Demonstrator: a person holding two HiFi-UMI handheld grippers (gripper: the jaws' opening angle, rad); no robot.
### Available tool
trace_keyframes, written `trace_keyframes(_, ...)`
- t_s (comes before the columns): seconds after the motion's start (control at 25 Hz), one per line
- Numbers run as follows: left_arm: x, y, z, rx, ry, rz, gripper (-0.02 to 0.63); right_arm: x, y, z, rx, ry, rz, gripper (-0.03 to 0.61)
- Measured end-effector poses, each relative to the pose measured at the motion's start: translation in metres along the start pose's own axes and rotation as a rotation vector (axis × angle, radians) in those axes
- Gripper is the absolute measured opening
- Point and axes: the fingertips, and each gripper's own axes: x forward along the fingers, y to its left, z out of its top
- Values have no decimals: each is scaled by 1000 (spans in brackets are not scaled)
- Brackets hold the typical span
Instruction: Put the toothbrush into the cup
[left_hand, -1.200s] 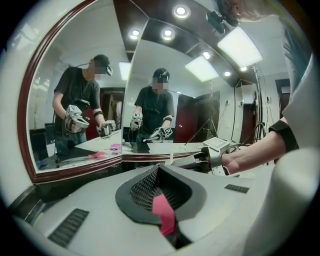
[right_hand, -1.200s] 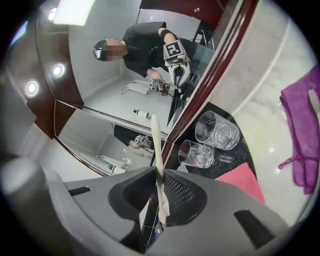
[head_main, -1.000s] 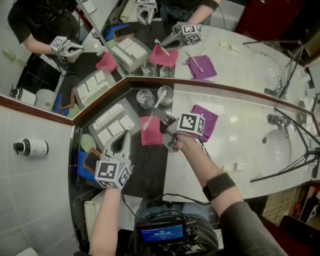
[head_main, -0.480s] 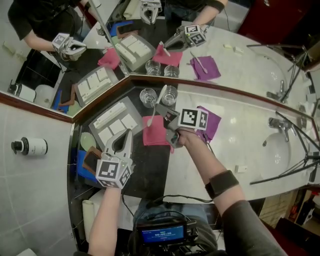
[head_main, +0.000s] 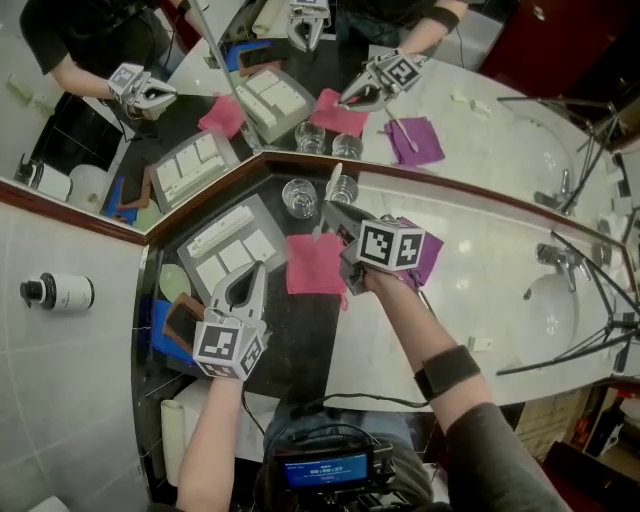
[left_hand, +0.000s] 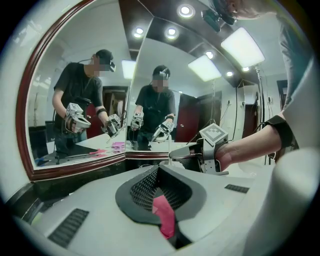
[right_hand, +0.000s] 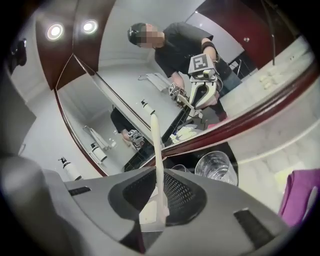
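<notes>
We hold the right hand-held gripper (head_main: 335, 212) with its textured dark pads pinching the flat handle end of a slim white plastic toothbrush (right_hand: 157, 150). The long straight shaft stands up out of the jaws. Just ahead and to the right of those jaws sits a clear round glass cup (right_hand: 217, 169) with a cut pattern. A second glass cup (right_hand: 181, 168) shows behind the shaft. The toothbrush is not in either cup; its tip hangs above them.

Our left hand-held gripper (head_main: 250, 272) has its jaws pressed together on nothing. Past its tips lies a soft square pink cloth (head_main: 315, 268) on the glossy black table (head_main: 300, 340). To its left is a grey tray (head_main: 225, 248) of white rectangular blocks. A purple cloth (head_main: 428, 250) lies on the pale stone part, under the right hand-held gripper's marker cube.
</notes>
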Motion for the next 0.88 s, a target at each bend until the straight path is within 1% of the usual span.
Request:
trace_keyframes(0.32, 2, -2, -2, -6, 0, -4, 0, -9, -10, 18, -180, -7, -79, 80)
trace_keyframes(0.48, 4, -4, -2, -7, -1, -9, 0, -12, -13, 28, -304, -21, -117, 80)
trace_keyframes(0.68, 3, -5, -1, -4, -3, -9, 0, -12, -13, 44, -442, -76, -152, 80)
trace_keyframes(0.88, 2, -3, 0, 3, -8, -11, 0, -7, -23, 57, -518, -132, -186, 80)
